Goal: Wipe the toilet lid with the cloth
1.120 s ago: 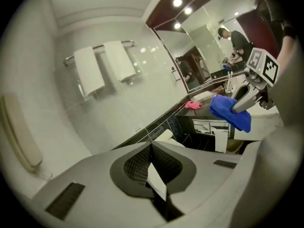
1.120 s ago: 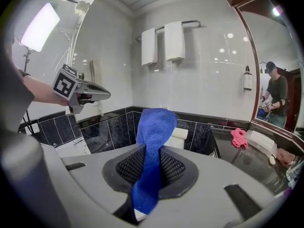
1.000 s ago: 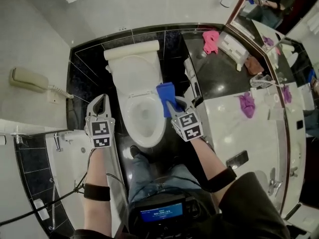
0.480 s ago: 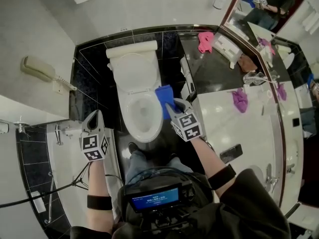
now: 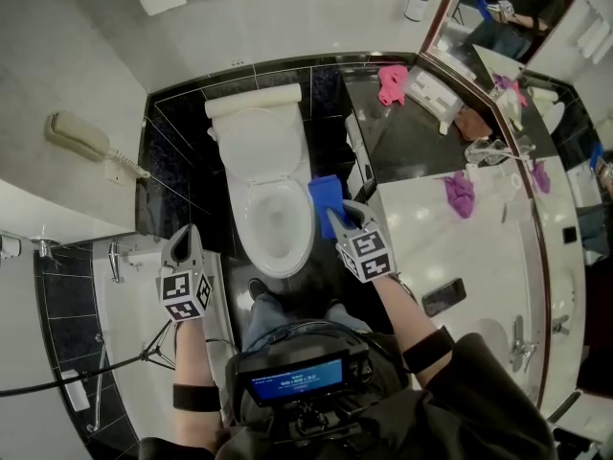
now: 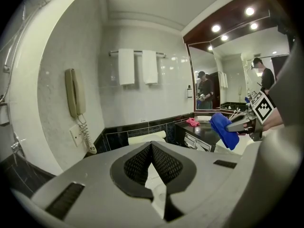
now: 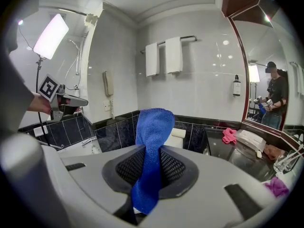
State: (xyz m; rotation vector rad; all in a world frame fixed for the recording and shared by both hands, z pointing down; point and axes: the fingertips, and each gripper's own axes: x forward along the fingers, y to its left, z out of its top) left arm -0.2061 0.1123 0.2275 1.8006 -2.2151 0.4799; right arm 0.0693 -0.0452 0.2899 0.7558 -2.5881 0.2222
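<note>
The white toilet (image 5: 259,151) stands in the middle of the head view with its bowl open and the seat down. My right gripper (image 5: 333,214) hovers by the bowl's right rim, shut on a blue cloth (image 5: 326,197). In the right gripper view the cloth (image 7: 152,146) rises in a fold from between the jaws. My left gripper (image 5: 183,241) is to the left of the toilet, over the bathtub edge, shut with nothing in it. Its jaws (image 6: 151,146) meet in the left gripper view, where the blue cloth (image 6: 223,129) shows at the right.
A wall phone (image 5: 81,140) hangs to the left of the toilet, and a bathtub (image 5: 124,305) lies below it. To the right is a black counter (image 5: 421,142) with a pink cloth (image 5: 393,80). A purple cloth (image 5: 460,192) and a phone (image 5: 442,297) lie further along it. Two white towels (image 6: 137,66) hang on the back wall.
My left gripper has drawn back from the toilet's left side toward the tub and rolled. My right gripper, still holding the cloth, has shifted slightly off the bowl's rim to the right.
</note>
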